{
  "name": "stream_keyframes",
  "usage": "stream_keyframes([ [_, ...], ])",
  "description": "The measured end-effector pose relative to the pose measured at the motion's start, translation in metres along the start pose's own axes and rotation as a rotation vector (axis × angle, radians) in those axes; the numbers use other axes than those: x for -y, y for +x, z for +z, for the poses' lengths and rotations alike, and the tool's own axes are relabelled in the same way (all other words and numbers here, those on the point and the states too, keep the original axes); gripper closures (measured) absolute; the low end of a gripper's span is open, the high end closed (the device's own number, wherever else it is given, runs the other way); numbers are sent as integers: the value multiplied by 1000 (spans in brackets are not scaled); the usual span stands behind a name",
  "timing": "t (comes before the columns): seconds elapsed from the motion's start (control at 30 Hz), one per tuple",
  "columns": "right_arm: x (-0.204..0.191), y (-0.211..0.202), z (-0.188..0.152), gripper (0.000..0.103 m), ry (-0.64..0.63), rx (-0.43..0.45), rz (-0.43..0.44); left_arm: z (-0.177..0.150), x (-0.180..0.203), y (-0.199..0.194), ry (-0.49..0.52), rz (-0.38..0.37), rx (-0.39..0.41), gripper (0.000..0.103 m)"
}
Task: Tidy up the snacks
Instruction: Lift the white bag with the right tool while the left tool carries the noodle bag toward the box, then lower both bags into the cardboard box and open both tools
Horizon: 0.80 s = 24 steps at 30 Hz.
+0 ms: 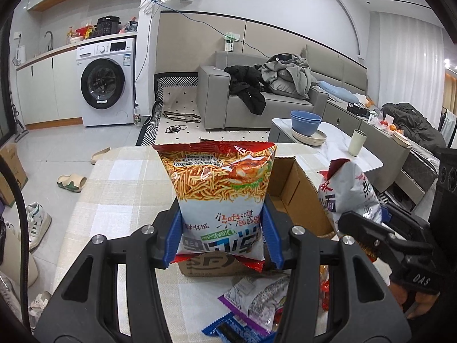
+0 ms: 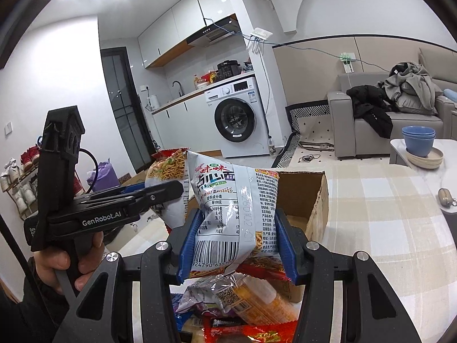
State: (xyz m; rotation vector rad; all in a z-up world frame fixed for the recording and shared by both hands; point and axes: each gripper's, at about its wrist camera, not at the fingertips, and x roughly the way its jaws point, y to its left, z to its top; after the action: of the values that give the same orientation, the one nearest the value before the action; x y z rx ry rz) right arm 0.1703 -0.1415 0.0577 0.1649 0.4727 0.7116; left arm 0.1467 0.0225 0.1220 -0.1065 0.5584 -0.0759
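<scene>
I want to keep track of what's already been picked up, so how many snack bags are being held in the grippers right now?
2: one noodle snack bag clamped in the left gripper, one in the right gripper, both above the cardboard box. More loose packets lie below, partly hidden.

Snack bags (image 1: 222, 188) are glossy crinkly plastic film, the box (image 1: 297, 197) is plain matt cardboard, table (image 1: 120, 188) has a woven checked cloth, fingers (image 1: 174, 234) have ribbed blue plastic pads.
</scene>
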Motion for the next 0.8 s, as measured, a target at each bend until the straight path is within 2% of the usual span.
stream_keyframes([
  [0.47,6,25,3,52,25,-25,-3,21,0,69,-9,37,-26,56],
  [0.8,9,38,3,52,27,-42,5,11,5,108,-1,47,-58,56],
])
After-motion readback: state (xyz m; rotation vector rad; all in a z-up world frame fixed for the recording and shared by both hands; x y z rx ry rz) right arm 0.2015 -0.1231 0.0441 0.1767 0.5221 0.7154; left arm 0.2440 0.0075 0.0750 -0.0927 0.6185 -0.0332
